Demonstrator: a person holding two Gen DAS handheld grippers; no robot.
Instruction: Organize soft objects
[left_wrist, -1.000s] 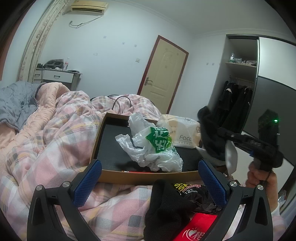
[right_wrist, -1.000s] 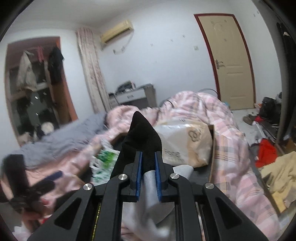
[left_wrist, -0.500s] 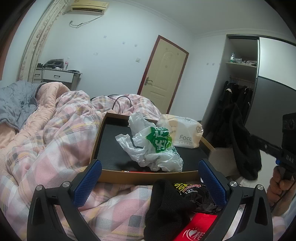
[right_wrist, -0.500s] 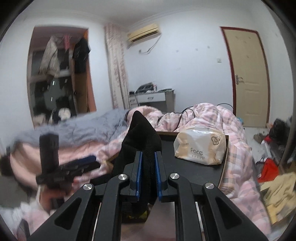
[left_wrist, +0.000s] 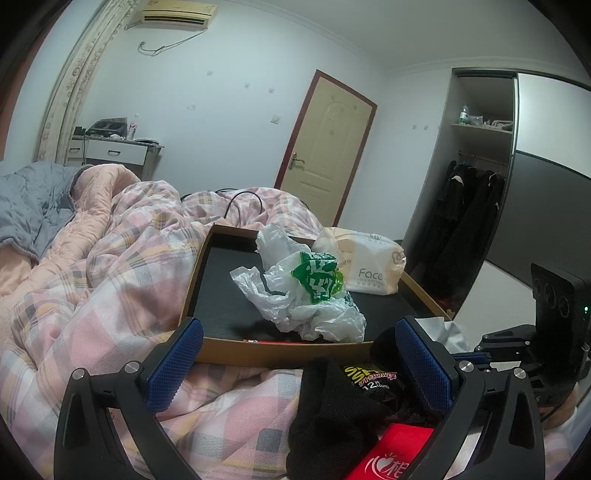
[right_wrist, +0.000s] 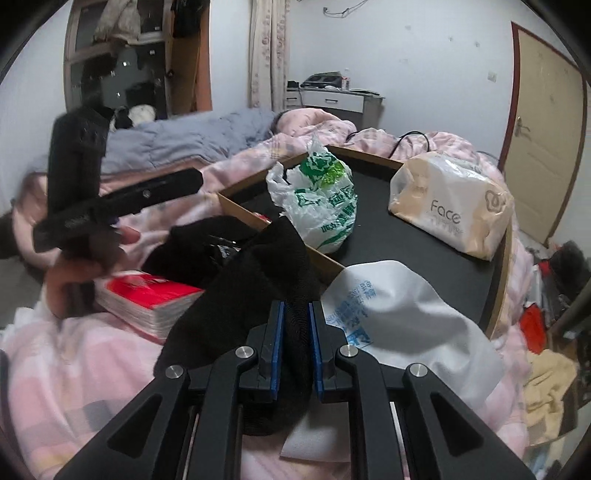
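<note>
My right gripper (right_wrist: 295, 321) is shut on a black knitted cloth (right_wrist: 266, 273), which bunches up in front of the pads just above the pink checked quilt (right_wrist: 74, 369). A white bag with blue print (right_wrist: 399, 321) lies beside it over the near corner of the brown tray (right_wrist: 502, 266). My left gripper (left_wrist: 301, 365) stands open over the quilt before the tray (left_wrist: 192, 280), nothing between its fingers. A second black cloth (left_wrist: 332, 417) lies under it. The right tool's housing (left_wrist: 554, 306) shows at the right edge.
In the tray lie a crumpled white-and-green plastic bag (left_wrist: 306, 291) and a "Face" tissue pack (left_wrist: 365, 262). A red packet (right_wrist: 147, 299) and a dark packet with yellow lettering (left_wrist: 369, 376) lie on the quilt. A hand (right_wrist: 74, 269) holds the left tool. Clothes litter the floor at right.
The right gripper swung away from the tray, then sank and rolled down to the quilt by the tray's near corner, black cloth still gripped. The left gripper has not moved.
</note>
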